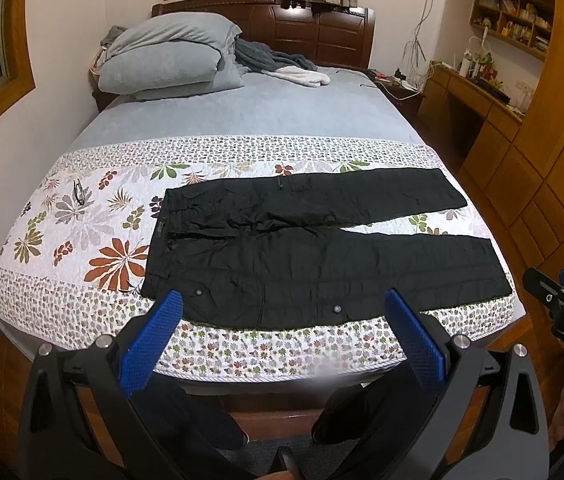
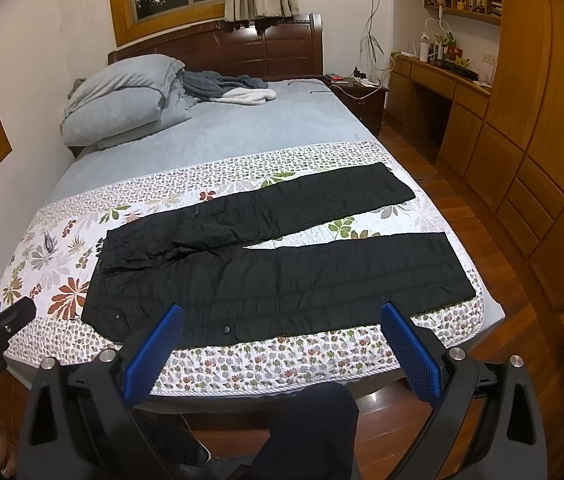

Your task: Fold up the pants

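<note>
1. The black quilted pants point(image 1: 314, 248) lie flat across the near end of the bed's floral quilt point(image 1: 81, 216), waistband left, legs splayed right.
2. Left hand-held gripper point(image 1: 282, 316) hovers released; right hand-held gripper point(image 2: 279, 328) likewise, both empty.
3. Best now: pinch the near leg's waist and cuff together, then carry it evenly onto the far leg.

The pants point(image 1: 314, 248) lie flat across the near end of the bed point(image 1: 241, 116), waist left, legs right; pillows point(image 1: 169, 56) far left.
</note>
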